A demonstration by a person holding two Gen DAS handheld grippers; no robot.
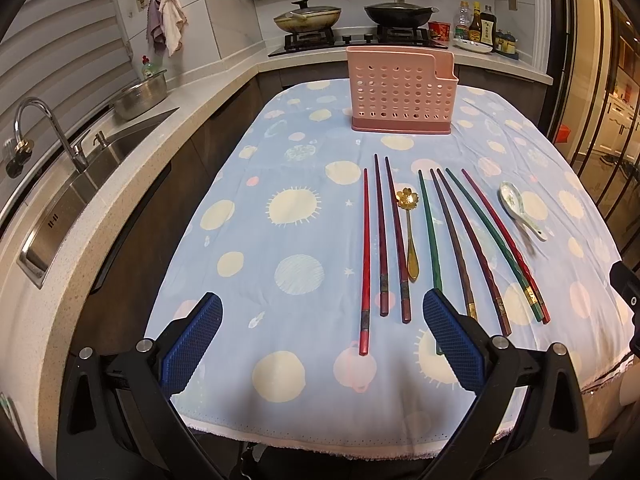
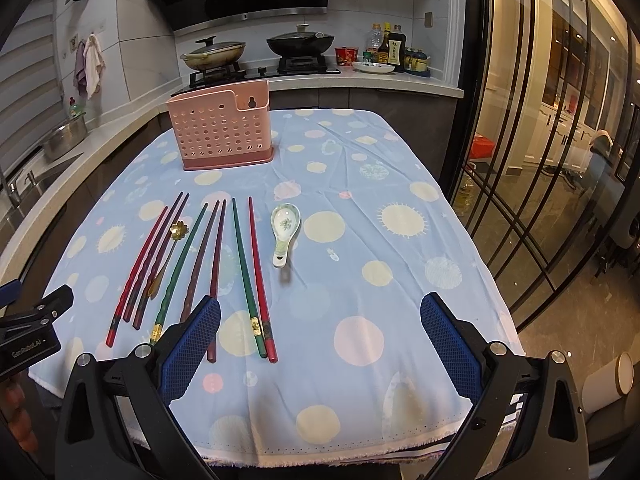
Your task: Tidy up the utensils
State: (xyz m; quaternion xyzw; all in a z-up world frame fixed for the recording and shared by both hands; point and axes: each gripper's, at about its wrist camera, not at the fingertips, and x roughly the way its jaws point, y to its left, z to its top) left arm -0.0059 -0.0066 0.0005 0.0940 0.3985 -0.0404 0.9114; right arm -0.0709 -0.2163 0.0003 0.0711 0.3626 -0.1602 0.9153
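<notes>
Warm indoor light, fairly bright; glare on the glass doors point(image 2: 560, 140). Fisheye bends the edges, corners go black; the centre stays sharp.

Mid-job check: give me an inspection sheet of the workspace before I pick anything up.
Surface: table under a blue dotted cloth.
Job's things: eight chopsticks, gold spoon and ceramic spoon lying flat; pink holder upright at the far end, nothing visible in it.
Clutter: nothing seen.
Grippers: left tongs and right tongs open, holding nothing.
Cables: nothing seen.
Surroundings: sink left, stove with pans behind, glass doors right.
</notes>
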